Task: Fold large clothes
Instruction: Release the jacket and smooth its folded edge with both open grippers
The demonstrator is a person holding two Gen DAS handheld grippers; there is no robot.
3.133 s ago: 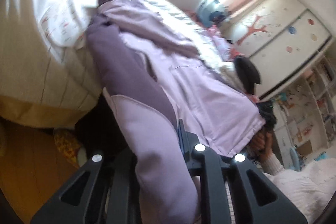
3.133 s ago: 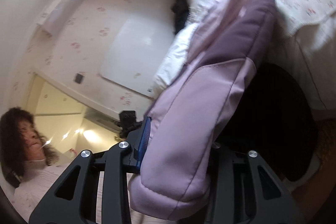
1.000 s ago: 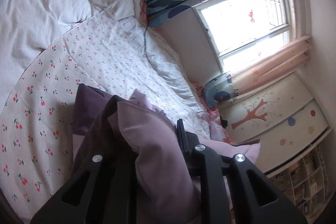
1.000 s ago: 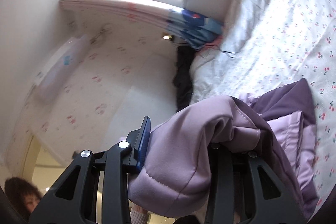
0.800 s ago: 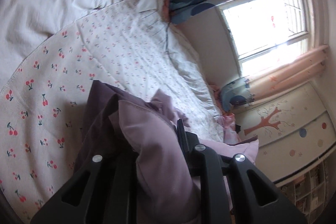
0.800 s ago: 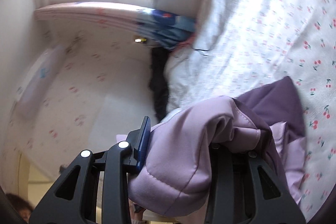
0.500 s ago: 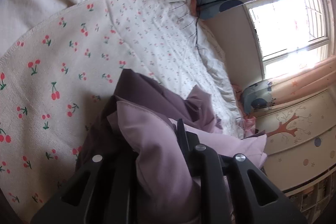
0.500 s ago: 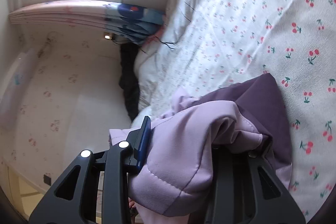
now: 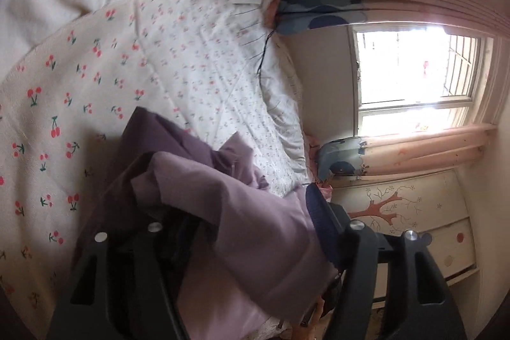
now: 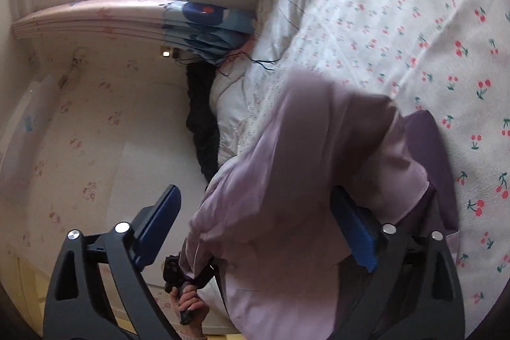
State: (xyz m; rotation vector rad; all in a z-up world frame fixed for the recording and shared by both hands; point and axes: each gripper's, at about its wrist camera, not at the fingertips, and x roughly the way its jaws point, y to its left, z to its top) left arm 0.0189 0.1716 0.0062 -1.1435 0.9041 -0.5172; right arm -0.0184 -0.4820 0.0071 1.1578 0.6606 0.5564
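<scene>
Spreading after their pinch, both the left gripper (image 9: 236, 212) and right gripper (image 10: 255, 225) are releasing the padded lilac-and-purple jacket (image 9: 242, 231) onto the cherry-print bedspread (image 9: 79, 85), completing a fold.

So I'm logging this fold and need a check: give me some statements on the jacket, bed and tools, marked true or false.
1. The jacket is purple. True.
2. The bedspread is printed with cherries. True.
3. The right tool is clamped shut on the jacket. False: its jaws have just been opening and stand wide, the jacket loose between them.
4. The jacket hangs clear above the bed. False: it rests on the bedspread.
5. The left tool is open. True: it has just been opening.
</scene>
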